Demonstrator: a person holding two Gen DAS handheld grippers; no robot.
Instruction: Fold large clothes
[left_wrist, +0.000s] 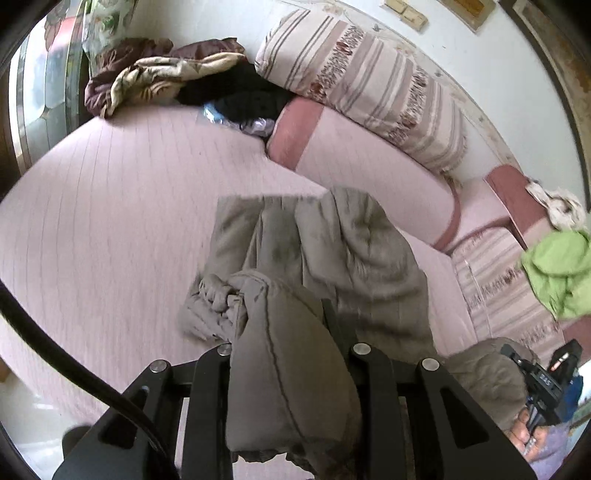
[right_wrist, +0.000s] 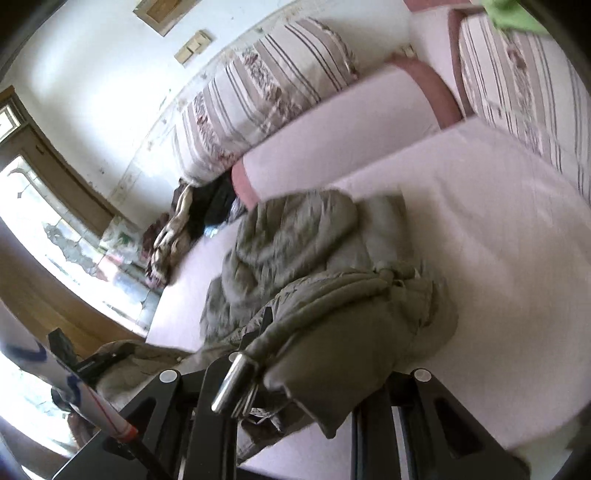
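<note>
Closest in, the left gripper (left_wrist: 291, 354) is clenched on a thick padded edge of the grey-olive jacket (left_wrist: 314, 251), the bunched fabric filling the gap between its black fingers. The right gripper (right_wrist: 295, 373) likewise grips a rolled hem of the same jacket (right_wrist: 295, 236), a metal zipper pull (right_wrist: 233, 384) hanging against its left finger. Beyond both claws the jacket lies crumpled on the pink mattress (left_wrist: 110, 221), toward its far edge by the bolster (left_wrist: 369, 162). Behind stand striped cushions (left_wrist: 362, 85); a green cloth (left_wrist: 557, 273) lies at the right edge.
</note>
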